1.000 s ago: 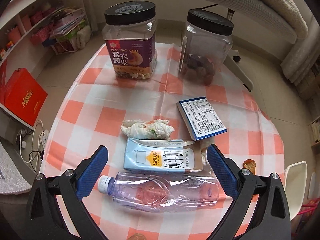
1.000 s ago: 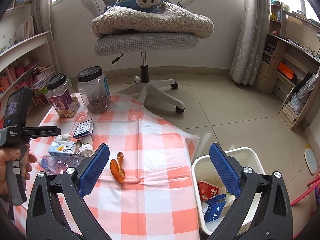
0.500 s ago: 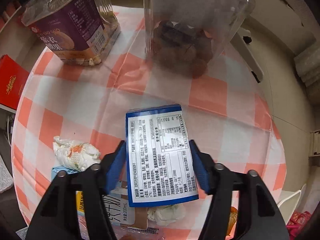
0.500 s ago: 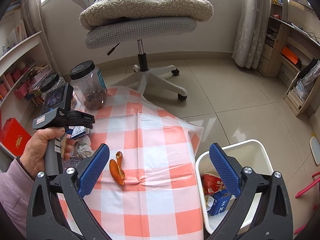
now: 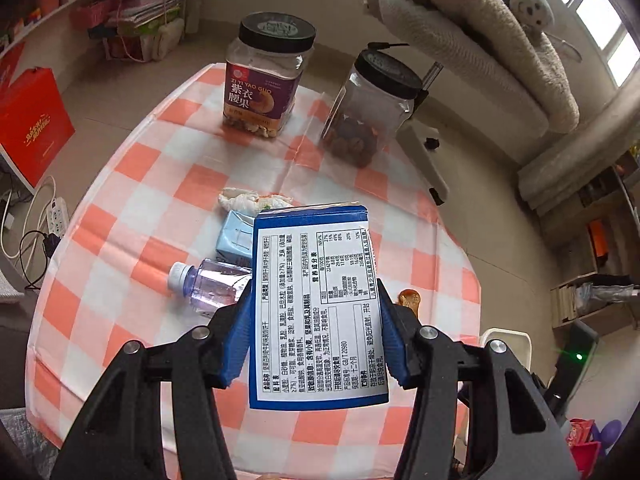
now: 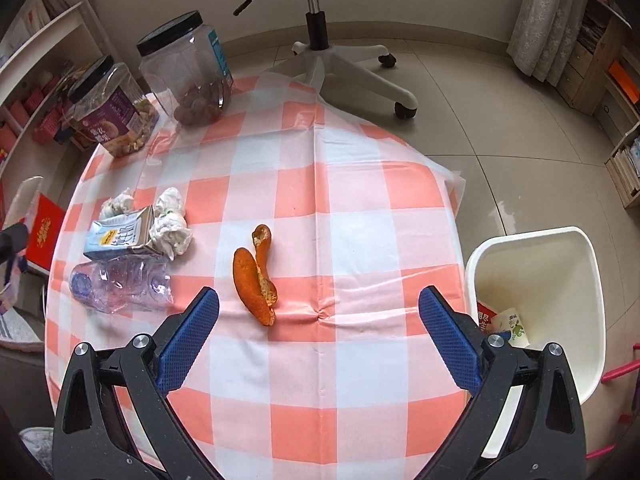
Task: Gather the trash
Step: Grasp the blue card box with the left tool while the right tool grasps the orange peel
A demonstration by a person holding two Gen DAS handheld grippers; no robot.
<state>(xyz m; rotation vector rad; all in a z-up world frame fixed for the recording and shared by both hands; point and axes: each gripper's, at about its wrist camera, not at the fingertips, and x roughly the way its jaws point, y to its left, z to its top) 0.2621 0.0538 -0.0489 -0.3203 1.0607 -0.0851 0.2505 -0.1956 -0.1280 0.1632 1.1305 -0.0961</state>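
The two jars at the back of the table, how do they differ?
The cashew jar wears a purple label and holds pale nuts; the clear jar shows no label from the left side and holds dark brown pieces. Both are clear plastic, upright, capped with black lids, and only filled near the bottom.

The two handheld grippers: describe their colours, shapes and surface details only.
Both look alike. The left gripper and right gripper each have two angular matte black plastic arms with triangular cut-outs and round silver pivot bolts. Their fingers are long, slanted bright blue pads; the right ones show a fine knurled texture. No cables or sleeves are visible.
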